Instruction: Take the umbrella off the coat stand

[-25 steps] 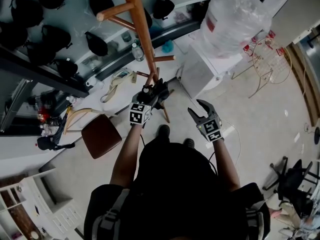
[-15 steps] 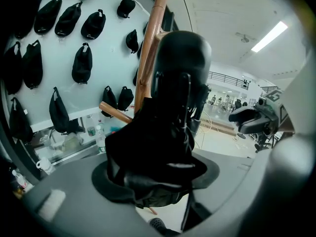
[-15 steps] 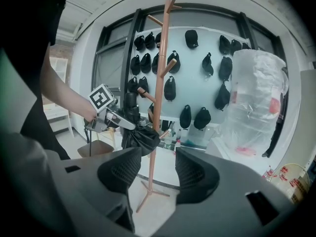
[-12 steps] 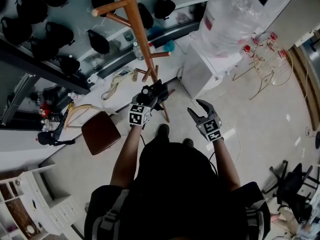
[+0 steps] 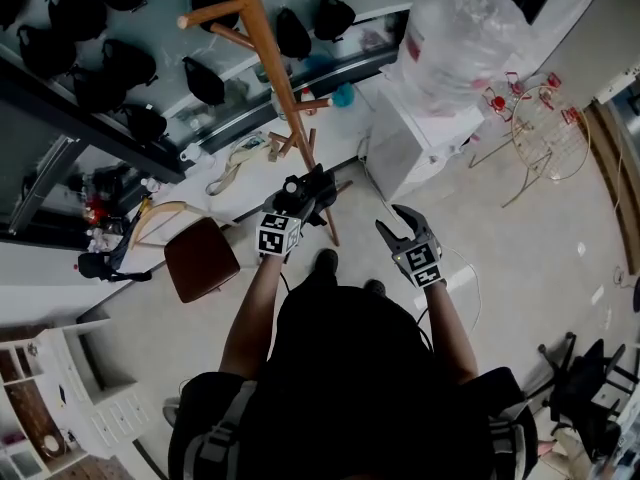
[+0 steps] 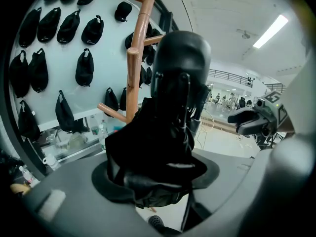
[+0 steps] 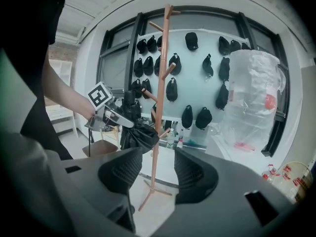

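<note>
My left gripper point(image 5: 300, 194) is shut on a black folded umbrella point(image 5: 322, 196), held just in front of the wooden coat stand point(image 5: 272, 63) and off its pegs. In the left gripper view the umbrella point(image 6: 170, 127) fills the space between the jaws of the left gripper point(image 6: 158, 176), with the coat stand point(image 6: 132, 78) behind it. My right gripper point(image 5: 392, 220) hangs to the right, its jaws closing with nothing between them. In the right gripper view, the right gripper point(image 7: 155, 174) frames the coat stand point(image 7: 162, 83), and the umbrella point(image 7: 136, 132) shows left of the pole.
A brown stool point(image 5: 202, 258) stands at the left of my arms. A white cabinet point(image 5: 405, 148) with a big plastic bag point(image 5: 465, 38) is right of the stand. Black bags point(image 5: 120, 63) hang on the wall behind. A wire rack point(image 5: 545, 128) is far right.
My left gripper has drawn back a little from the stand with the umbrella in it. The right gripper has shifted slightly too, and its jaws have narrowed a bit.
</note>
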### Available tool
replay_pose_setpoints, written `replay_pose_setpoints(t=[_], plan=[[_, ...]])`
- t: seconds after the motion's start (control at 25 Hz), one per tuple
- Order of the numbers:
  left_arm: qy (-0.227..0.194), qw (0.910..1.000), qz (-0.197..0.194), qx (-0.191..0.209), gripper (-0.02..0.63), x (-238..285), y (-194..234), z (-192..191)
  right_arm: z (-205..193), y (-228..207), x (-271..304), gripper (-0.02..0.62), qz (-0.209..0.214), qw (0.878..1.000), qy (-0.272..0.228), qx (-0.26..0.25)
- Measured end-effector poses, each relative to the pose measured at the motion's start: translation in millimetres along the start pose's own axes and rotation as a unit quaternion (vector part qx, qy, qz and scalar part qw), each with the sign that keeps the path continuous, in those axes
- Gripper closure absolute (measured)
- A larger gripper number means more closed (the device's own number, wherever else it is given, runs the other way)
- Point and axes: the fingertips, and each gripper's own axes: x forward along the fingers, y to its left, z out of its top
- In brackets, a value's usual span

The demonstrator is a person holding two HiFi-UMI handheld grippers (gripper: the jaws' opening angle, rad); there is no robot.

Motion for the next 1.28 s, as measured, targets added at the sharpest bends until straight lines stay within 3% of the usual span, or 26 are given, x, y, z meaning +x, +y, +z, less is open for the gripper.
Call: replay_pose_setpoints(t=[1.28], plan=[[-0.006,0.9990,0.041,-0.017,0.351,0.3,-88.6,5.8,-29.1,-39.8,-58.3,0.398,0.039,0.999,-0.020,-0.003]])
